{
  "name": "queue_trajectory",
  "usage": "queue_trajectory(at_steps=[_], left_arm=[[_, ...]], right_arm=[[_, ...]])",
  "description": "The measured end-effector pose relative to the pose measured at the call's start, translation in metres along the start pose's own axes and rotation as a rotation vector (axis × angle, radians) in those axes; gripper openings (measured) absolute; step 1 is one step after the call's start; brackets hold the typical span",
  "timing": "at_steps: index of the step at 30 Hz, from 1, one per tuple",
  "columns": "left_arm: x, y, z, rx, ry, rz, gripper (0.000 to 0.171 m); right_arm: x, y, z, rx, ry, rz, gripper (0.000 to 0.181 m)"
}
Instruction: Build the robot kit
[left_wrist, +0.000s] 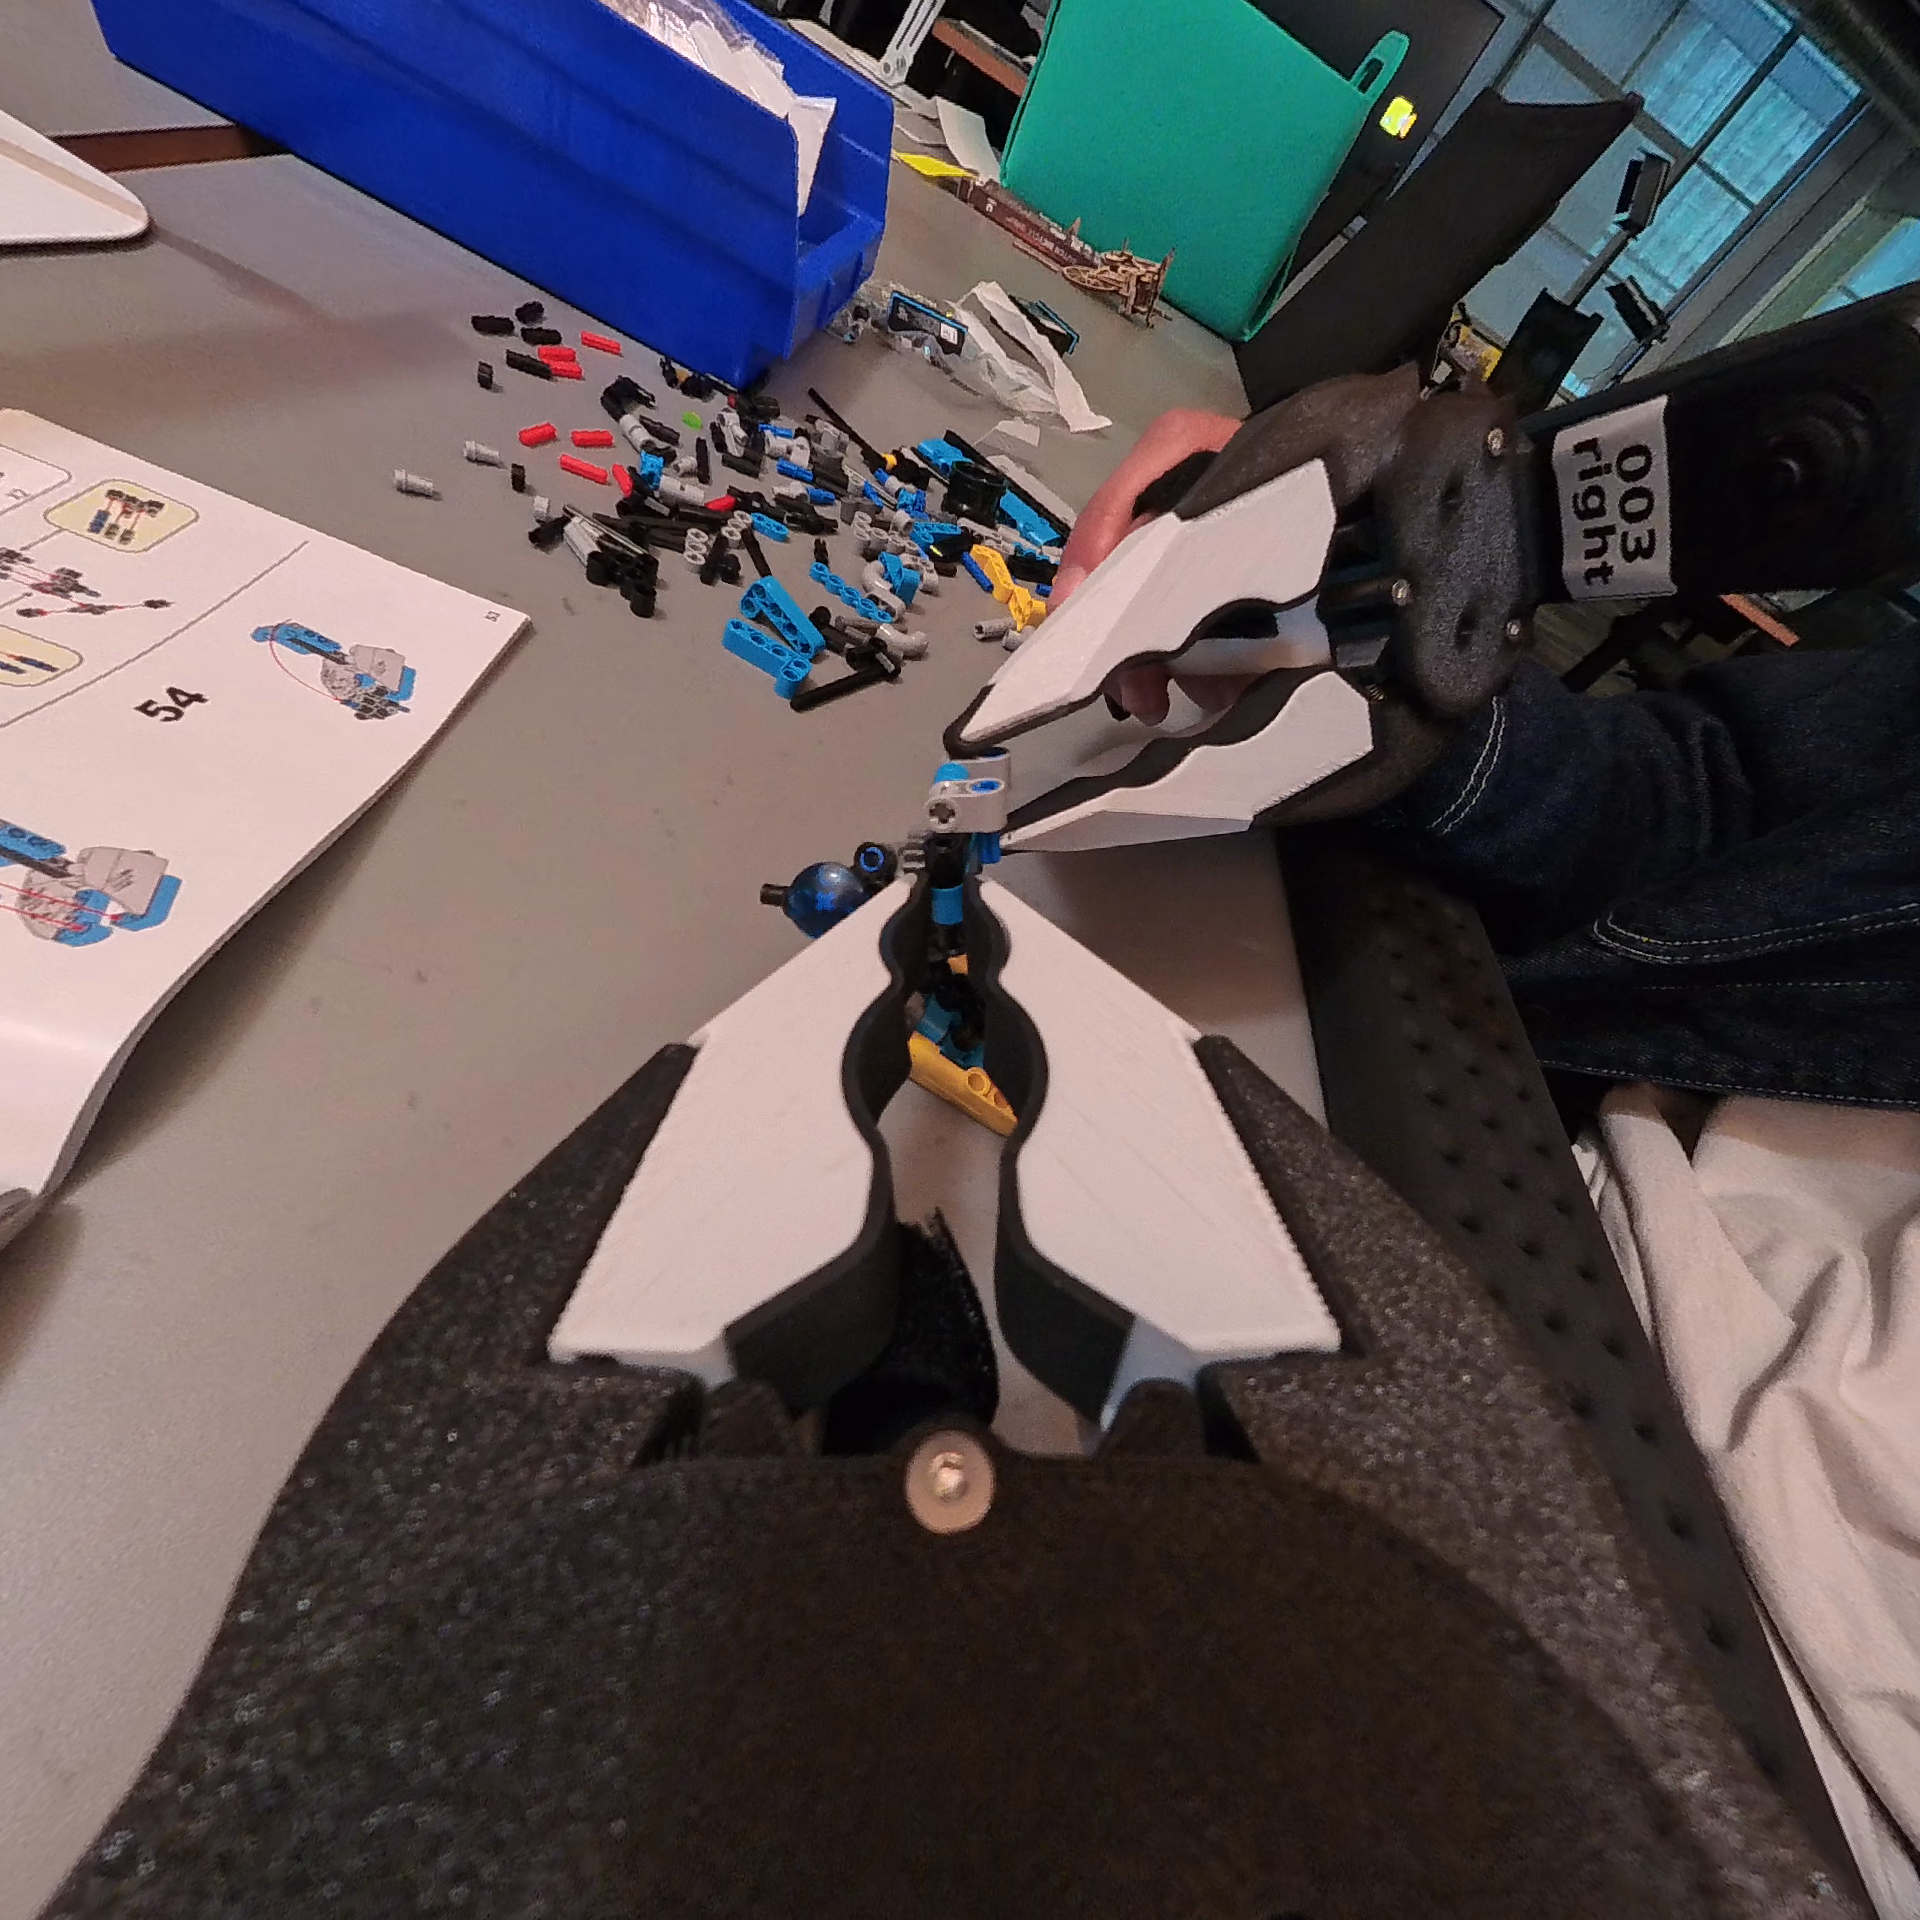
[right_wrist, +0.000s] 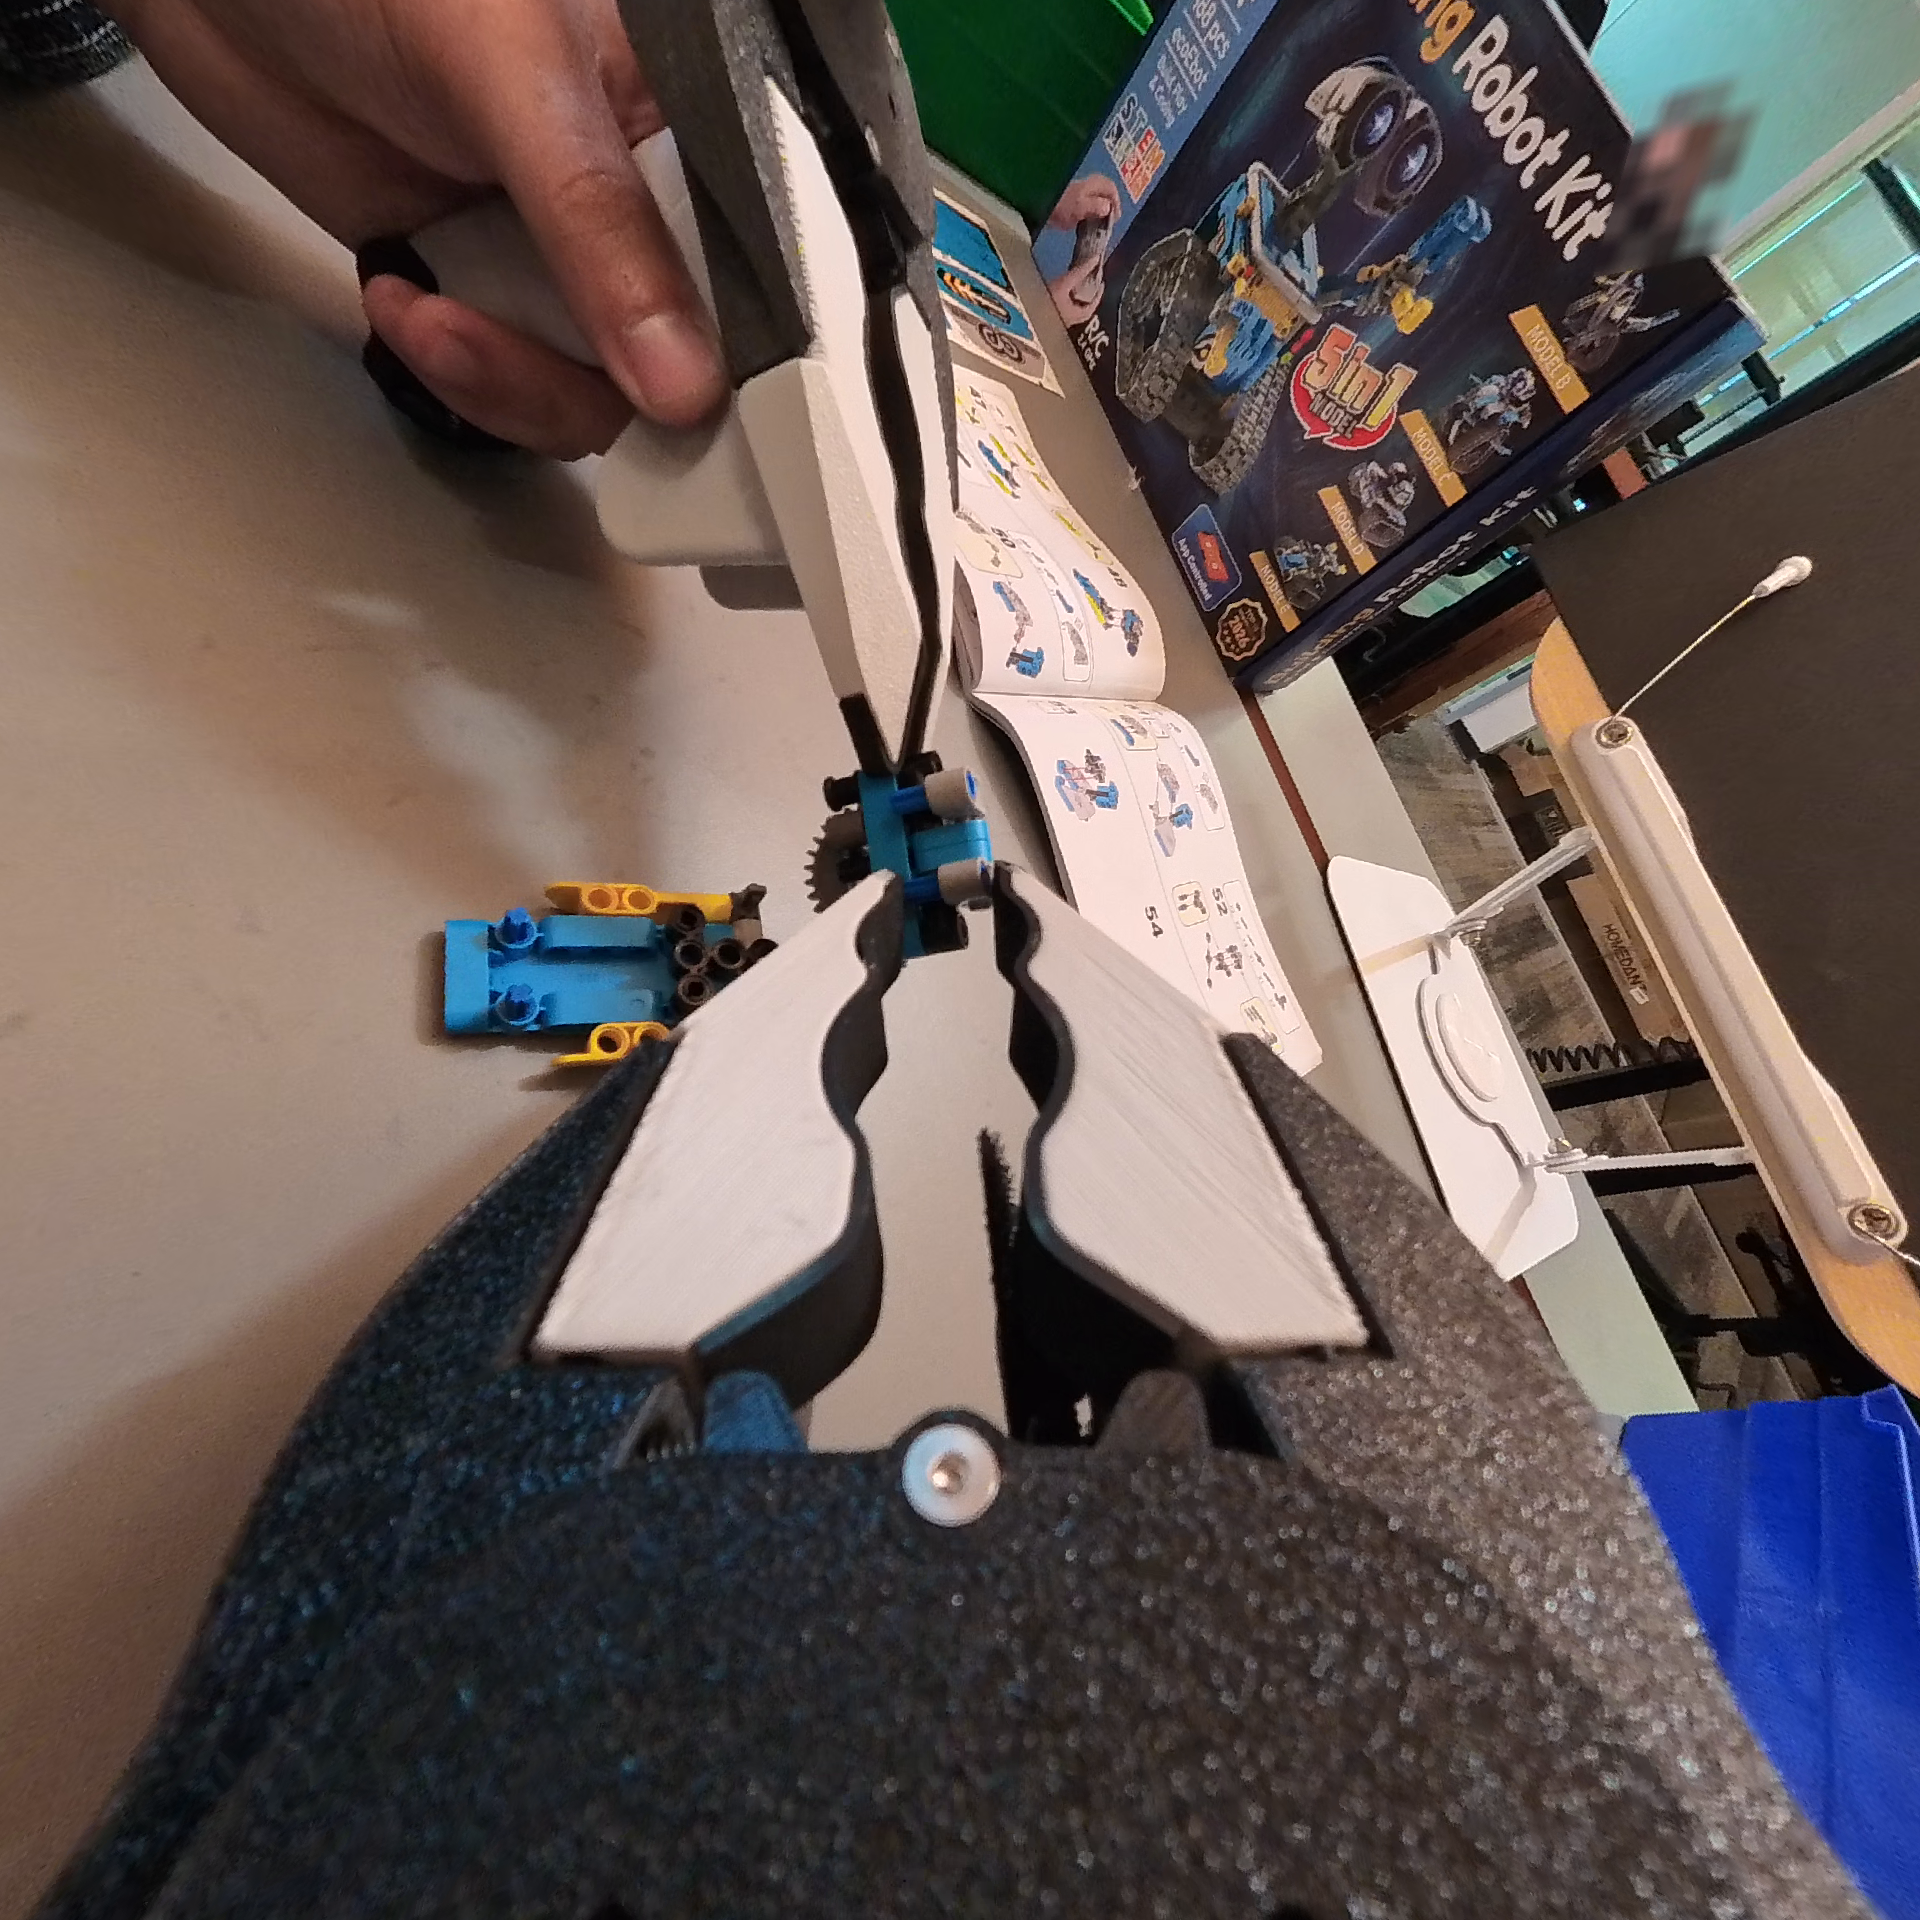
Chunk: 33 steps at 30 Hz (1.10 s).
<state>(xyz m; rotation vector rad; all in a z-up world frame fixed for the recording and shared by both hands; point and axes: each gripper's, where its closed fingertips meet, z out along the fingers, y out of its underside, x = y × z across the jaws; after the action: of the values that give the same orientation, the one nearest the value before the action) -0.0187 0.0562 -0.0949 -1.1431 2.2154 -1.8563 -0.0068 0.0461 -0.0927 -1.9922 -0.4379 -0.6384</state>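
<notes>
Small blue-grey brick assembly (right_wrist: 914, 852) sits mid-air near the worktop's (left_wrist: 520, 1039) front edge, left gripper (left_wrist: 940, 883) clenched on it w/ right gripper (right_wrist: 940, 899) grasping its grey-pin end. Blue-yellow sub-build (right_wrist: 551, 971) lies finished just beside. Loose-parts pile (left_wrist: 779, 520) by the blue bin (left_wrist: 499, 156) remains unused, manual (left_wrist: 208, 675) open.

Even, soft indoor light fills both views, with daylight perhaps from windows (left_wrist: 1714, 166) at 1 o'clock. The table (right_wrist: 208, 727) shows pale glare and faint shadows. Wide-angle distortion bends the edges; the near tongs (right_wrist: 940, 914) and foam are slightly blurred.
</notes>
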Motion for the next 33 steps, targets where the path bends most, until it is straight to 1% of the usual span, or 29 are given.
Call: queue_trajectory(at_steps=[33], left_arm=[[0.0020,0.0009,0.0004,-0.007,-0.003,0.025,0.005]], right_arm=[[-0.0019,0.0060,0.0015,-0.027,-0.013,0.000,0.017]])
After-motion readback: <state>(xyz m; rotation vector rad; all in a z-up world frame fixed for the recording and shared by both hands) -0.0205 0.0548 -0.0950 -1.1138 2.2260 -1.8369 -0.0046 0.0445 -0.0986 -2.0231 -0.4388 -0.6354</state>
